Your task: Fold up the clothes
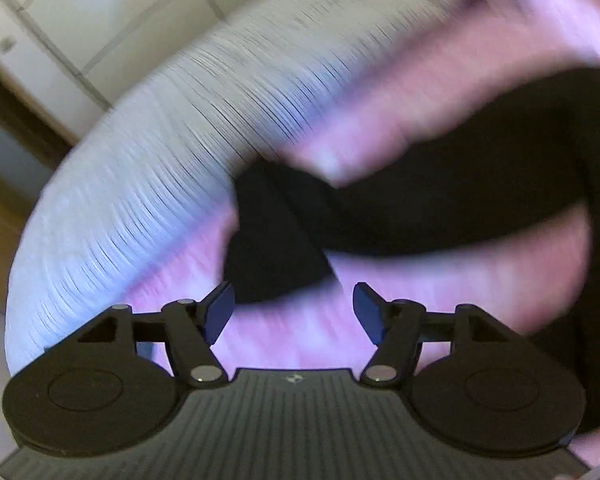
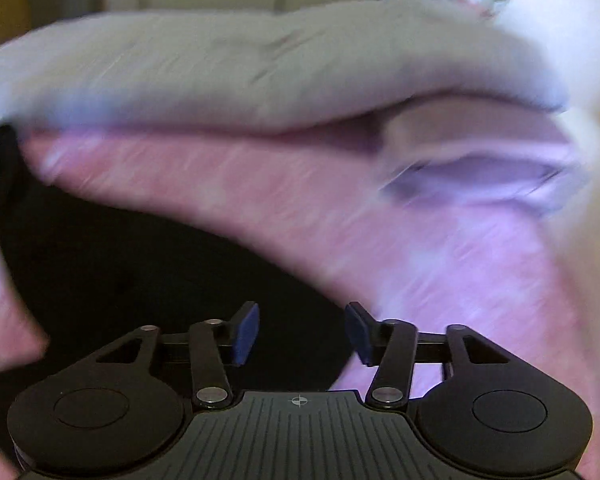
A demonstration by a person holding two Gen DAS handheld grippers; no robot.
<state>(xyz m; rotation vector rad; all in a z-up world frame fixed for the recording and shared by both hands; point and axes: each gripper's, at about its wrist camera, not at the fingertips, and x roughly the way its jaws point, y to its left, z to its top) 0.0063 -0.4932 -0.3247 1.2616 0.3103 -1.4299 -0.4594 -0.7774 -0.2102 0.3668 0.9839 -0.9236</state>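
The left gripper (image 1: 294, 312) hangs over the pink sheet (image 1: 300, 344), its blue pads (image 1: 220, 312) spread apart with nothing between them. Just beyond the gripper lies a black garment (image 1: 440, 208), blurred, sweeping off to the right. Left of the garment a white striped cover (image 1: 160, 160) arcs away; past that cover, pale floor tiles (image 1: 100, 12).

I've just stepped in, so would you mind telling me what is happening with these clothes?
A person is folding laundry with a handheld gripper in each hand. Right now the left gripper and the right gripper both stand open with nothing between their blue pads. Below them a dark garment lies on a pink cloth, with a pale grey fabric beyond. Both views are motion-blurred, so how far the fold has got is unclear.
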